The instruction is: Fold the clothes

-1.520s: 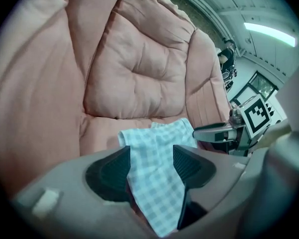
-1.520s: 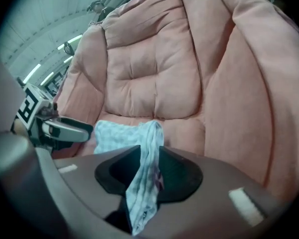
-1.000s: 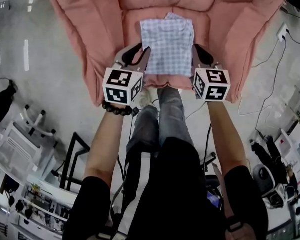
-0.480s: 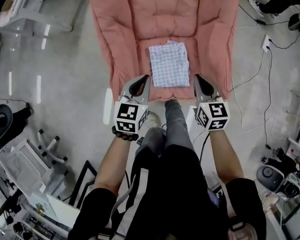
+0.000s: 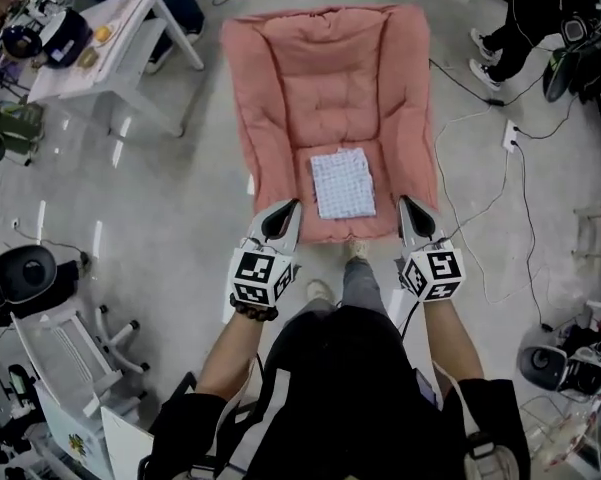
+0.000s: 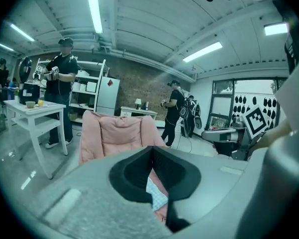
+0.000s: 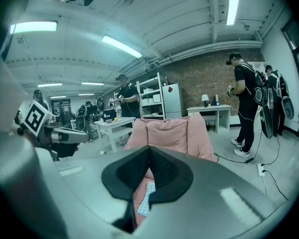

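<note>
Checked cloth (image 5: 342,183) is folded into a small neat rectangle, lying flat on the seat of the pink chair (image 5: 320,78), at the 6 o'clock end of the seat near the front edge, nothing on top of it. Left gripper (image 5: 288,208) sits at about 8 o'clock of the cloth, right gripper (image 5: 408,204) at about 4 o'clock, both clear of it and not touching the chair as far as the head view shows. Both gripper views show the jaws pressed together with nothing pinched; the cloth is only seen beyond them, lower down. Step, by my read: fold looks finished and the cloth is let go, so the task is at or near its end; no other garment in view. If one more fold is wanted, the next move calls for spreading both jaws, coming back down to the two near corners and pinching only the top layers so the stack does not slide on the soft padding. The chair is quilted and cushioned, low, standing on a grey concrete floor (image 5: 150,188). White table (image 5: 130,43) at 10 o'clock of the chair with small items on it, a cable (image 5: 480,118) and socket (image 5: 511,136) at 3 o'clock, an office chair (image 5: 25,273) at 8 o'clock. Gripper views show a workshop room with strip lights, a brick back wall, shelves (image 7: 156,96) and other people standing (image 6: 64,68).
</note>
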The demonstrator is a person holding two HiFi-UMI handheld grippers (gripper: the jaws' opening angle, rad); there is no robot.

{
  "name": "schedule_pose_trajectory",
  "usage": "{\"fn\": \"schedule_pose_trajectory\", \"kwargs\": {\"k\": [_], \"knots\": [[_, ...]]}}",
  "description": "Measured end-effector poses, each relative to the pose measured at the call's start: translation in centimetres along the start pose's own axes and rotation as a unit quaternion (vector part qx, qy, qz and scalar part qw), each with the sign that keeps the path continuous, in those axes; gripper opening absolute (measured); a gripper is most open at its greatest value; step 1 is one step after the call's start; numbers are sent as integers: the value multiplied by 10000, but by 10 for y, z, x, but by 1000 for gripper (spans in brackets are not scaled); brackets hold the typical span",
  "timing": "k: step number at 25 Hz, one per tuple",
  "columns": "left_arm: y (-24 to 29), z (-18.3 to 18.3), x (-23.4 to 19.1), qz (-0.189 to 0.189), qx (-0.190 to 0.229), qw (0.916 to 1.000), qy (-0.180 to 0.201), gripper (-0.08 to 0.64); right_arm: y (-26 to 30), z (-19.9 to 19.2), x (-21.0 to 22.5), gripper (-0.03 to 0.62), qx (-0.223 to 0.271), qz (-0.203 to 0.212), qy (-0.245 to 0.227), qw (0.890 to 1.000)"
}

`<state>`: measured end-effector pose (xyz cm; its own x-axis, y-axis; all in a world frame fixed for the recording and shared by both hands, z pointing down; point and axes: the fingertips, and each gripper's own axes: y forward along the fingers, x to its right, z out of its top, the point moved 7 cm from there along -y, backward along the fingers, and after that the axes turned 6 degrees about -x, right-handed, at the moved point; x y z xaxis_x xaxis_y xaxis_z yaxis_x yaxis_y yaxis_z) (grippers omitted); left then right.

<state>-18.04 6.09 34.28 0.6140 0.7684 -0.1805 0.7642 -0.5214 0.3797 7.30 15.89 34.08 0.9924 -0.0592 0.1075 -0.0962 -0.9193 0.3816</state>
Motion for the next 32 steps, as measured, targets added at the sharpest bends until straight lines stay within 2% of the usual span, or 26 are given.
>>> {"fn": "schedule_pose_trajectory", "kwargs": {"k": [6, 13, 18, 26, 32], "knots": [[-43, 38, 25, 109, 351, 9993, 108, 6, -48, 33, -11, 3, 400, 44, -41, 9992], [-58, 64, 51, 300, 638, 9974, 146, 6, -77, 55, 3, 3, 735, 133, 131, 9971], [-48, 79, 74, 384, 912, 9951, 83, 6, -88, 68, 24, 3, 888, 279, -111, 9956], [-28, 90, 101, 464, 1028, 9936, 82, 6, -90, 83, 53, 3, 1009, 506, -216, 9934], [-17, 97, 112, 465, 1048, 9933, 151, 6, -92, 91, 70, 3, 1098, 516, -231, 9923]]}}
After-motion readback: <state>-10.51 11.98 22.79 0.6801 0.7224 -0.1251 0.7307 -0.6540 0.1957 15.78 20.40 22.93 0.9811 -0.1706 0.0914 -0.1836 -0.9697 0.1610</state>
